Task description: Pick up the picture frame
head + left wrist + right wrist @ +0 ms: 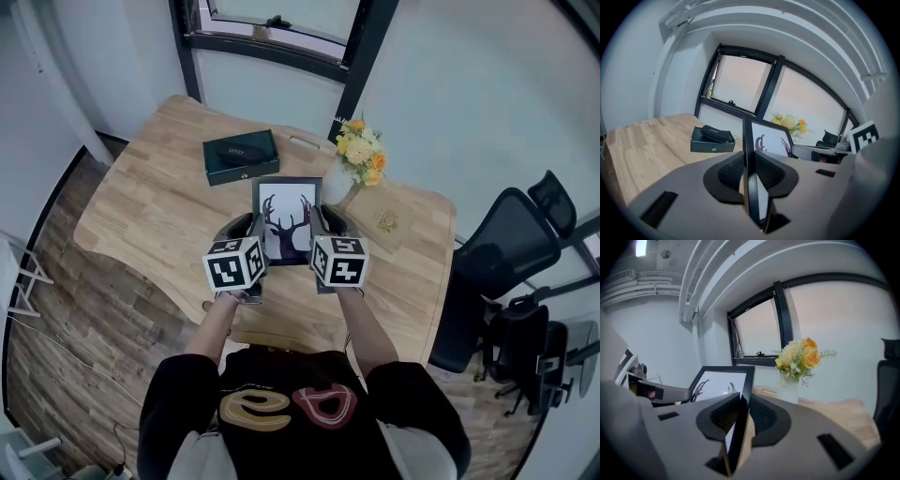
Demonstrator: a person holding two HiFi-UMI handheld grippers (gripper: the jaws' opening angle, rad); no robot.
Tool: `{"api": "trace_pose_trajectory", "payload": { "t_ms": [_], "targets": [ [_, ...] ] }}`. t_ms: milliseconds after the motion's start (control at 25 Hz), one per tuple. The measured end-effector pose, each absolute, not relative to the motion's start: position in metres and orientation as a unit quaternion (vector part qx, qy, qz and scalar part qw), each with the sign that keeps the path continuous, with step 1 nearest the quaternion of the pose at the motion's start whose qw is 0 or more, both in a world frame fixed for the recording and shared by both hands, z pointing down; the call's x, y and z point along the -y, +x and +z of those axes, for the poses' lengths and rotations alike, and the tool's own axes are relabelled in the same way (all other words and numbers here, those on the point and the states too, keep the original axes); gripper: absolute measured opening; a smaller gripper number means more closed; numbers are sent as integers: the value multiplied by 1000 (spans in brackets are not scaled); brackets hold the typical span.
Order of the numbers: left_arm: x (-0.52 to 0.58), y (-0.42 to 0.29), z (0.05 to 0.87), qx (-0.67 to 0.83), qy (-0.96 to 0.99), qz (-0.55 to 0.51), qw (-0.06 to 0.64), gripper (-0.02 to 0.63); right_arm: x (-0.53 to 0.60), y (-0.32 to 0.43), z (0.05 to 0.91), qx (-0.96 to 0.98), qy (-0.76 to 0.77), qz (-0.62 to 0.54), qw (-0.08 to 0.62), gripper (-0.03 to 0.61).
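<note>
A black picture frame [288, 221] with a deer-antler print is held off the wooden table [141, 216] between both grippers. My left gripper [251, 228] is shut on the frame's left edge [749, 154], which stands clamped between the dark pads. My right gripper [319, 225] is shut on the frame's right edge [743, 399] in the same way. The print's white face [771, 139] shows beyond the left jaws, and in the right gripper view the print [717, 383] shows to the left of the jaws. The frame's lower part is hidden behind the marker cubes in the head view.
A dark green box [241, 157] with a black case on top lies at the table's back left. A white vase of yellow flowers [357, 157] stands just right of the frame. A brown card [386, 221] lies beside it. Black office chairs [511, 244] stand to the right.
</note>
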State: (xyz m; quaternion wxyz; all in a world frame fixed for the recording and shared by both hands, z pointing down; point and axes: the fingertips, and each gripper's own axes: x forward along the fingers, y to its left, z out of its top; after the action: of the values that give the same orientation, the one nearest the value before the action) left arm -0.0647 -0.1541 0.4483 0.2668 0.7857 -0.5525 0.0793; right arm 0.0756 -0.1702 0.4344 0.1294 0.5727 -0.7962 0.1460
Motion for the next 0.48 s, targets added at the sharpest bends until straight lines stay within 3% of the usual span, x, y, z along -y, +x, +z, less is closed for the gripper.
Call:
{"api": "trace_pose_trajectory", "payload": {
  "t_ms": [480],
  "targets": [
    [138, -63, 397, 557, 805, 54, 196, 83, 153, 77, 388, 809, 571, 111, 85, 72]
  ]
}}
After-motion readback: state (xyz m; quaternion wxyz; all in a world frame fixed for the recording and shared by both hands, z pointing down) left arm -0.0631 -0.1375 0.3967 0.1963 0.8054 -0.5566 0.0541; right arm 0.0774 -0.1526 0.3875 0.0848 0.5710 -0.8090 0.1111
